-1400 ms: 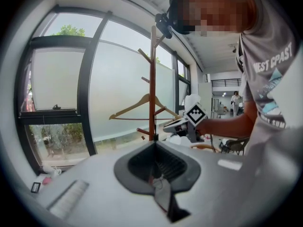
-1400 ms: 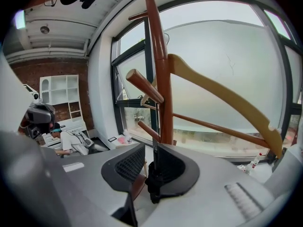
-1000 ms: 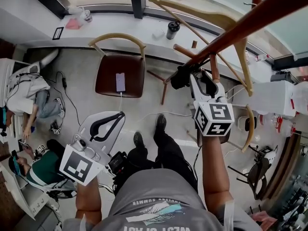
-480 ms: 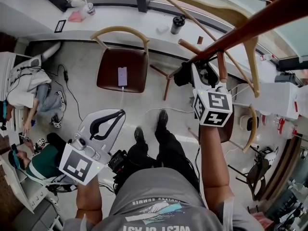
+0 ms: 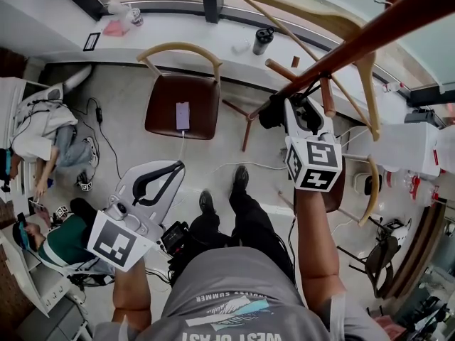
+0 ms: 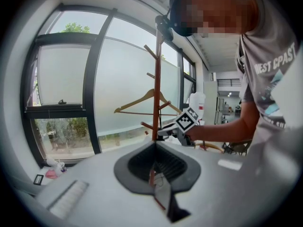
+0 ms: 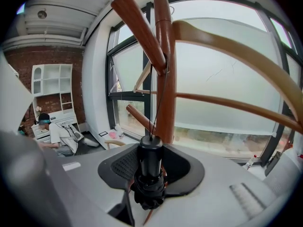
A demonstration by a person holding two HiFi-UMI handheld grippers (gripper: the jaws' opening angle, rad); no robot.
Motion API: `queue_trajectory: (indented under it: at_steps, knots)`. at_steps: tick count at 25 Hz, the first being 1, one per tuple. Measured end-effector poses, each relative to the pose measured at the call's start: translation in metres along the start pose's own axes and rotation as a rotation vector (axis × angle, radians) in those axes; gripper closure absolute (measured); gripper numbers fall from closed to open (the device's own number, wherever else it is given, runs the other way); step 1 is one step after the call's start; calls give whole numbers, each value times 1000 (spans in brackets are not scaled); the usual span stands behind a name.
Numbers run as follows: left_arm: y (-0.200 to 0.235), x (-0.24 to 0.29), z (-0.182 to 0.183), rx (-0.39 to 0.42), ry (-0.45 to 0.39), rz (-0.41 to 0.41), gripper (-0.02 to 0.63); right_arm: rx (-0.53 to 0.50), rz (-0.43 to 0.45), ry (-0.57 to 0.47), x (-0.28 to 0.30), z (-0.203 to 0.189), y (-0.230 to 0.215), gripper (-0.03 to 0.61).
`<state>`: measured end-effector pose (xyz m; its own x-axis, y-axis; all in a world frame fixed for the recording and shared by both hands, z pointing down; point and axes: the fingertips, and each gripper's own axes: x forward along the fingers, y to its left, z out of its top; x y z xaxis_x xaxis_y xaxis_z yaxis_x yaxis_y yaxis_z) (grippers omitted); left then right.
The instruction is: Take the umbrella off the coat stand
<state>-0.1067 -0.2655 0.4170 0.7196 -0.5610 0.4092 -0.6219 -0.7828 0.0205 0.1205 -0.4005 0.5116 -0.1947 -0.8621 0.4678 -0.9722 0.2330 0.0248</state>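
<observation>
A black folded umbrella (image 5: 272, 114) hangs by a thin cord (image 7: 158, 103) from a peg of the red-brown wooden coat stand (image 5: 355, 41). My right gripper (image 5: 295, 112) is up against the stand. In the right gripper view the umbrella's black handle (image 7: 150, 164) stands upright between the jaws of that gripper (image 7: 150, 186). The jaws are closing around it, with thin slivers of gap on both sides. My left gripper (image 5: 160, 180) is held low and back, away from the stand (image 6: 155, 89). Its jaws (image 6: 158, 183) are slightly apart with nothing between them.
A pale wooden hanger (image 5: 334, 27) hangs on the stand above my right gripper. A brown-seated chair (image 5: 181, 84) with a phone (image 5: 182, 116) on it stands by the window sill, where a dark cup (image 5: 261, 41) sits. People sit at the left (image 5: 43, 141).
Almost nothing: the head view shifts slightly, and both grippers keep their places, the right one still at the umbrella handle.
</observation>
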Motion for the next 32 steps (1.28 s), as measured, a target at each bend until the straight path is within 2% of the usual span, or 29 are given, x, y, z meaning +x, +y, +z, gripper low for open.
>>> queue_trajectory:
  at_steps: [14,32]
  knots:
    - [-15,-23,20,46,-42,-24,611,-29,-21,-97,-72,39,6,430]
    - [-28,-83,45,103,-127,-19,611,-32,-19,-163,-172,73,31,430]
